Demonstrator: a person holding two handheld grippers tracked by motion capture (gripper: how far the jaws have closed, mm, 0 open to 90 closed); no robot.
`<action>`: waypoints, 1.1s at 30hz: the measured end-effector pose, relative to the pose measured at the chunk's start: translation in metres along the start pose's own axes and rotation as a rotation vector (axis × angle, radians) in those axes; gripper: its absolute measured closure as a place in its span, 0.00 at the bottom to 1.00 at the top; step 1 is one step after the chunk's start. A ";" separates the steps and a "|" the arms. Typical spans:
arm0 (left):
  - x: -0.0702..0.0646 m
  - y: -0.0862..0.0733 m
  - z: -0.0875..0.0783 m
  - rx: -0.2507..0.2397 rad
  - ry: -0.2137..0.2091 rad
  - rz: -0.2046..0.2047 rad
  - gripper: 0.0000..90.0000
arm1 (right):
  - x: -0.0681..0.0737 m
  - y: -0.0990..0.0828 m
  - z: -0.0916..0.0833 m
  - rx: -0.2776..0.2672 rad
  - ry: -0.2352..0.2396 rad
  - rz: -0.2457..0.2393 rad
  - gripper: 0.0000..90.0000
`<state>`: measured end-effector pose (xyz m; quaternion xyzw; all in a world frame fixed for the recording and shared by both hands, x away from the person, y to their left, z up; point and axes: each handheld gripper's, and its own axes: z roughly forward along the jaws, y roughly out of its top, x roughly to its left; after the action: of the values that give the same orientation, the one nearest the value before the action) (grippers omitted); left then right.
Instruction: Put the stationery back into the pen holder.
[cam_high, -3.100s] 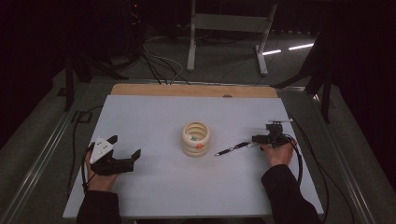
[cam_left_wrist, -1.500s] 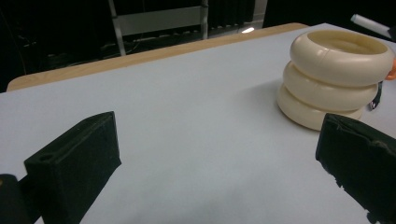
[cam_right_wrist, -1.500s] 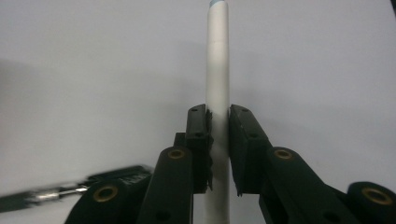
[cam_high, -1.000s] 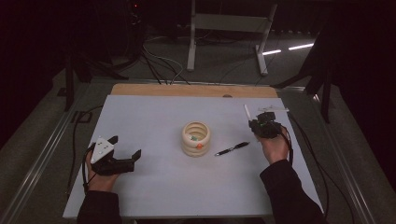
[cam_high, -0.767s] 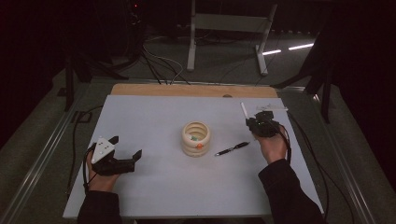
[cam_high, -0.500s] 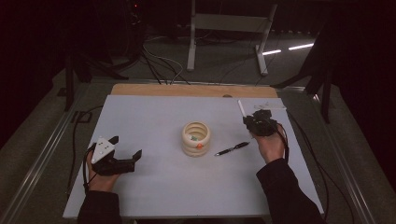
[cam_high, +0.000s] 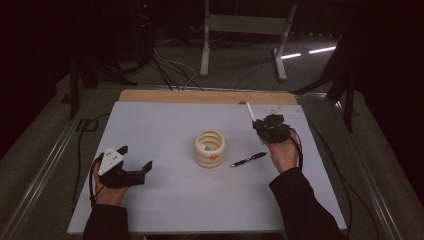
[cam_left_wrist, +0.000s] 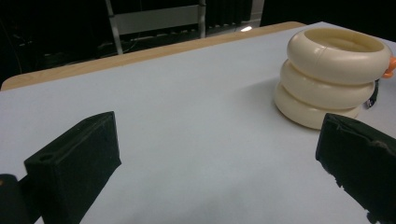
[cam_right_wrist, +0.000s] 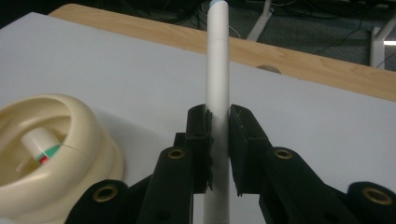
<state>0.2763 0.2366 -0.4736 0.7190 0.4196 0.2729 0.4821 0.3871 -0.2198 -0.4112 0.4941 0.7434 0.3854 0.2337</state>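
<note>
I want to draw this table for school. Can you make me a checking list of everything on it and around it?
Surface: white table top, wooden strip along the far edge.
Job's things: white pen held upright; cream ringed holder mid-table with a marker inside; black pen lying beside it.
Clutter: nothing seen.
Grippers: right gripper shut on the white pen, lifted off the table; left gripper open, resting on the table, fingers apart with nothing between.
Cables: one trails from each gripper; more on the floor behind.
Surroundings: dark room, metal stand legs beyond the table.
</note>
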 end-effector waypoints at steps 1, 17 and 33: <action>0.000 0.000 0.000 0.000 0.001 0.000 0.00 | 0.002 0.001 0.000 -0.001 0.003 -0.001 0.88; 0.000 -0.001 0.001 0.002 -0.002 -0.002 0.00 | 0.020 0.014 0.006 -0.021 0.034 -0.033 0.88; 0.001 -0.001 0.001 0.001 -0.003 -0.002 0.00 | 0.045 0.026 0.012 -0.071 0.097 -0.054 0.88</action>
<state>0.2769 0.2372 -0.4746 0.7193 0.4199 0.2711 0.4825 0.3921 -0.1693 -0.3955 0.4461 0.7528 0.4284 0.2252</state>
